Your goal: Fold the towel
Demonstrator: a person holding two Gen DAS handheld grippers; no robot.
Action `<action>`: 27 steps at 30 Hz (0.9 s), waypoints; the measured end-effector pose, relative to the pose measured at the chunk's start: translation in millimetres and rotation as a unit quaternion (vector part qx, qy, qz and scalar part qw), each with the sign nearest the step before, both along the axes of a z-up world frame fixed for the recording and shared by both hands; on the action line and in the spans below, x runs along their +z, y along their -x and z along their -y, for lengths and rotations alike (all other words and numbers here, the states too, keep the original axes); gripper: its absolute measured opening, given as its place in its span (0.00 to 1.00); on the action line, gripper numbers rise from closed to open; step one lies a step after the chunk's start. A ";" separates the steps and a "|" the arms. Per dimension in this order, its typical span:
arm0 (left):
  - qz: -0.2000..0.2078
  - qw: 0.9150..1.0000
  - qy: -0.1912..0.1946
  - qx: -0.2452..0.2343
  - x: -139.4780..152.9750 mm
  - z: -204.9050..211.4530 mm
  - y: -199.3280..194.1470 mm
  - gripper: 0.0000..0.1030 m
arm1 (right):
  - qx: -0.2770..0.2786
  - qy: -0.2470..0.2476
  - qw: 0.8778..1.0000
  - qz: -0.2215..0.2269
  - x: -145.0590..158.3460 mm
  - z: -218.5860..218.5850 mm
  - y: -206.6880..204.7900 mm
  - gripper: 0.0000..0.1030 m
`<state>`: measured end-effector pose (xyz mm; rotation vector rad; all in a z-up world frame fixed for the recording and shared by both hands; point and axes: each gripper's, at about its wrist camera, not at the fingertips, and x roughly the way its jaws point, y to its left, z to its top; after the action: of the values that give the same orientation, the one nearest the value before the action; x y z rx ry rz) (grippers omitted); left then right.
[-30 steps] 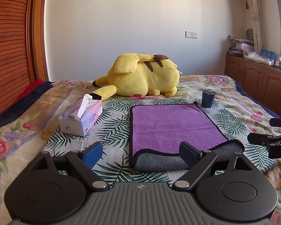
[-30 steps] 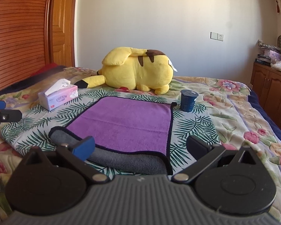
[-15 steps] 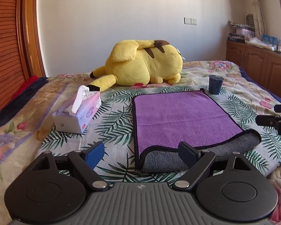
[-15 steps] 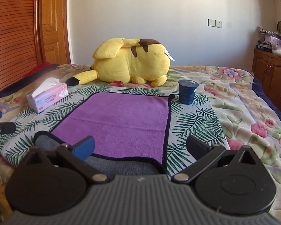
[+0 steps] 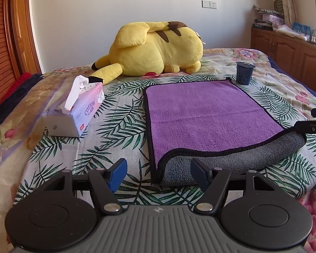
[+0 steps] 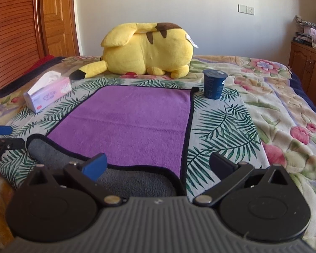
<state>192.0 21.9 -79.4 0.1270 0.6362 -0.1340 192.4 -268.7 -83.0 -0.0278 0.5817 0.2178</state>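
A purple towel (image 5: 208,113) with a black edge lies flat on the bed; it also shows in the right wrist view (image 6: 132,122). Its near edge is folded back, showing the grey underside (image 5: 231,162) (image 6: 124,179). My left gripper (image 5: 158,170) is open and empty, just in front of the towel's near left corner. My right gripper (image 6: 158,164) is open and empty, over the near right corner. Each gripper's fingers show at the edge of the other's view.
A yellow plush toy (image 5: 155,48) lies behind the towel. A pink tissue box (image 5: 75,113) stands to the left. A dark blue cup (image 5: 244,72) stands at the towel's far right corner. Wooden cabinets (image 5: 288,50) line the right wall.
Both grippers have moved forward and lower toward the towel's near edge. The towel has not moved.
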 end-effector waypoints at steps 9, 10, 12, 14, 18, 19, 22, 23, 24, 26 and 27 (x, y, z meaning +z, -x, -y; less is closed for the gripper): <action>-0.013 1.000 0.026 -0.011 -4.2 -2.3 -17.4 0.35 | 0.013 -0.004 0.999 -0.030 -8.1 1.3 -7.9 0.99; -0.013 0.999 0.027 -0.011 -4.7 -2.8 -19.1 0.35 | 0.014 -0.004 0.999 -0.032 -9.0 1.5 -8.8 0.98; -0.015 0.999 0.030 -0.010 -6.3 -4.0 -22.0 0.33 | 0.015 -0.004 0.999 -0.039 -10.8 2.7 -11.2 0.90; -0.020 0.999 0.036 -0.012 -8.1 -5.4 -25.1 0.32 | 0.015 -0.005 0.999 -0.050 -13.1 4.0 -14.2 0.88; -0.027 0.999 0.044 -0.015 -11.2 -7.0 -29.0 0.27 | 0.014 -0.010 0.998 -0.063 -16.2 7.2 -16.3 0.86; -0.028 0.998 0.045 -0.016 -11.6 -7.1 -29.8 0.26 | 0.013 -0.012 0.998 -0.065 -16.7 8.2 -16.6 0.86; -0.034 0.998 0.058 -0.020 -12.5 -7.8 -31.5 0.22 | 0.013 -0.013 0.997 -0.076 -18.4 10.6 -18.9 0.86; -0.036 0.997 0.062 -0.023 -12.5 -7.5 -31.5 0.22 | 0.012 -0.013 0.997 -0.080 -18.5 11.2 -19.6 0.86; -0.037 0.997 0.063 -0.027 -12.5 -6.8 -31.5 0.21 | 0.012 -0.015 0.996 -0.082 -18.2 11.8 -19.8 0.86; -0.038 0.997 0.063 -0.036 -12.4 -3.8 -30.0 0.19 | 0.014 -0.022 0.996 -0.085 -17.5 13.3 -20.5 0.85; -0.038 0.997 0.061 -0.038 -12.4 -2.2 -29.4 0.19 | 0.015 -0.024 0.996 -0.087 -17.3 13.7 -20.8 0.85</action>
<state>221.4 24.1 -91.8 0.0283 0.6984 -0.2522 213.2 -282.4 -100.3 0.0289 0.7499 0.2643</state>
